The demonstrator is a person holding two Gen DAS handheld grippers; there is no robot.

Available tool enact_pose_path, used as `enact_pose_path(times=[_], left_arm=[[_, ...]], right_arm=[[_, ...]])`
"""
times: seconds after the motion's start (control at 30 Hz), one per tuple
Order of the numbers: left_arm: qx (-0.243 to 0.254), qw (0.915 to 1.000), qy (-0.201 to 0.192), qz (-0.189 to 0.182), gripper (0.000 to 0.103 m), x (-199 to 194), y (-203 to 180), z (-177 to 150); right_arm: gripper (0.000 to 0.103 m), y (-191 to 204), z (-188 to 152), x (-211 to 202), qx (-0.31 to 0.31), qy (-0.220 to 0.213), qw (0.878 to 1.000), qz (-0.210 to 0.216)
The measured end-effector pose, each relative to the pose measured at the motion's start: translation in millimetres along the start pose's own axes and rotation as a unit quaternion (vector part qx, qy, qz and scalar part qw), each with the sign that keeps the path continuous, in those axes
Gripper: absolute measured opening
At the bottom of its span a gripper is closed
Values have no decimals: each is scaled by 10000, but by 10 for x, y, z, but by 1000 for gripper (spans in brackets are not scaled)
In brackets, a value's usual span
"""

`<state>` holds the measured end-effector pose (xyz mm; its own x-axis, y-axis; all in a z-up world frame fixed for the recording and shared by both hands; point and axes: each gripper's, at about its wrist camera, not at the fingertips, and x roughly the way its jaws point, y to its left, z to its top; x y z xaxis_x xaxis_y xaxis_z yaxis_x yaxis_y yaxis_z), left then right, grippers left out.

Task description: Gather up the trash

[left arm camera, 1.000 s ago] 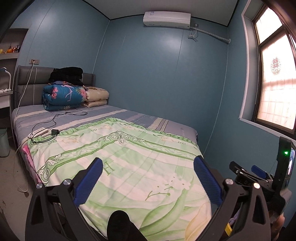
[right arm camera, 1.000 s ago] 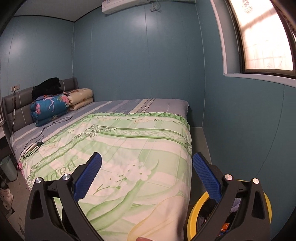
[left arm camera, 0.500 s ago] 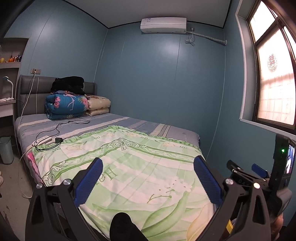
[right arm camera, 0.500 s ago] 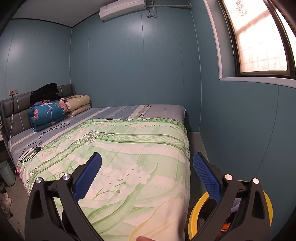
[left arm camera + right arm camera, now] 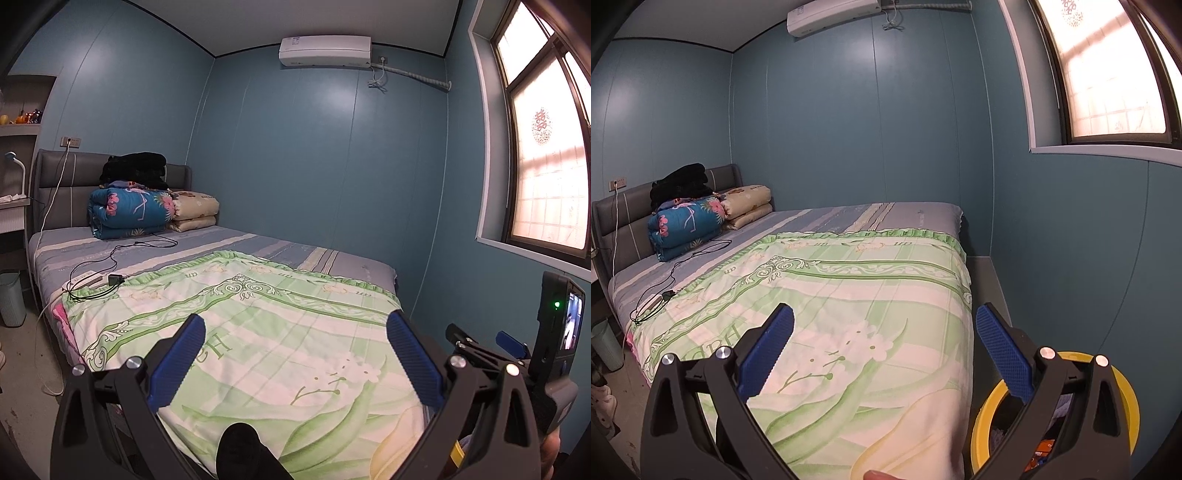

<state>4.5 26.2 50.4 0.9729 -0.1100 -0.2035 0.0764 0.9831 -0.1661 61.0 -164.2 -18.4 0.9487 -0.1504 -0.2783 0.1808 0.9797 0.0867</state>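
Left gripper point(image 5: 295, 358): blue pads spread wide, nothing between, held over foot of green quilt point(image 5: 258, 332). Right gripper point(image 5: 884, 349): pads likewise apart, empty, above same quilt near its right edge. Yellow-rimmed bin point(image 5: 1123, 398) on floor just beside bed's foot corner, behind right finger; contents unclear. Folded bedding point(image 5: 129, 212) at headboard. Black cable point(image 5: 96, 284) on sheet. Pale bin point(image 5: 11, 299) left of bed.

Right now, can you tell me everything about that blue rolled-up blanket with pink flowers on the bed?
The blue rolled-up blanket with pink flowers looks soft and padded, folded into a thick bundle. It lies at the head of the bed, against the grey headboard. A black bundle of cloth sits on top, and a folded cream quilt touches its side.
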Motion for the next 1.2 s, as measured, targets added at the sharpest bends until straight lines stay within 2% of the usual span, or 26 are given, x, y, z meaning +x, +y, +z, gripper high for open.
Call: enact_pose_path(times=[1.2], left_arm=[[23, 9999, 18, -123, 95, 18, -26, -49]], right_arm=[[95, -27, -24, 57, 32, 107, 9999, -75]])
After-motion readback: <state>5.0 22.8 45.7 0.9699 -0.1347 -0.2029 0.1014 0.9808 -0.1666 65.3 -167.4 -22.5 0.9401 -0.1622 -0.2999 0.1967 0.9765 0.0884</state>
